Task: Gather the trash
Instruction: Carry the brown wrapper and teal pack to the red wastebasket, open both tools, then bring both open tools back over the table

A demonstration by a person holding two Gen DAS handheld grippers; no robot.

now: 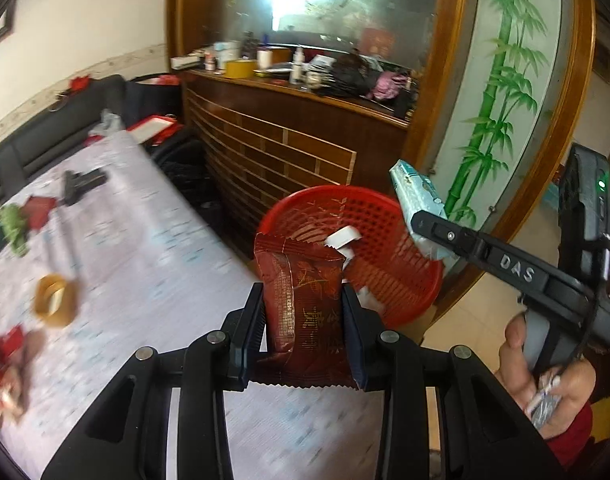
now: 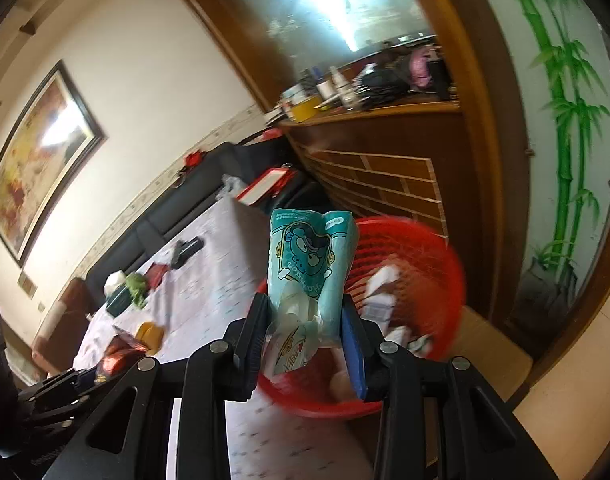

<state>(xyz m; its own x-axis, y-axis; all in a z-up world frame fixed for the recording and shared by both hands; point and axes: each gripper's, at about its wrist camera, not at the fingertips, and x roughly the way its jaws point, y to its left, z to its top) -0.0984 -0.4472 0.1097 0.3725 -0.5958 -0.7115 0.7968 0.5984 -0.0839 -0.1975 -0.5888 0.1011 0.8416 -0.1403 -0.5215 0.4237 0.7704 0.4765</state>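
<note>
Dark wooden panelling with a brick-like grid fills the background, topped by a cluttered shelf (image 1: 305,68) below a large clouded mirror, and a pale panel painted with green bamboo (image 1: 501,92) stands to the right. A framed picture (image 2: 41,160) is hung on the cream wall above a black sofa (image 1: 33,136). A long table (image 1: 145,248) is covered with a pale, faintly patterned cloth; scattered on it are a roll of yellow tape (image 1: 56,300), a green crumpled item (image 1: 13,228), red wrappers and a dark object, all blurred.

A red plastic basket (image 1: 369,216) with perforated mesh walls is seen just past the table's far end, with white paper scraps and small cartons lying inside.

The left gripper (image 1: 303,320) is angled downward towards the basket, its black ridged pads closed on a dark red foil wrapper (image 1: 301,300), creased, glossy, with a serrated lower edge and gold print. The right gripper (image 2: 303,320) is tilted likewise, its pads clamped on a crumpled teal packet (image 2: 309,264) printed with a cartoon face, held upright in front of the basket's near rim. In the left view the hand (image 1: 545,380) holding the right gripper is seen at the lower right, fingers wrapped round its handle, the packet raised beside the basket's rim.
</note>
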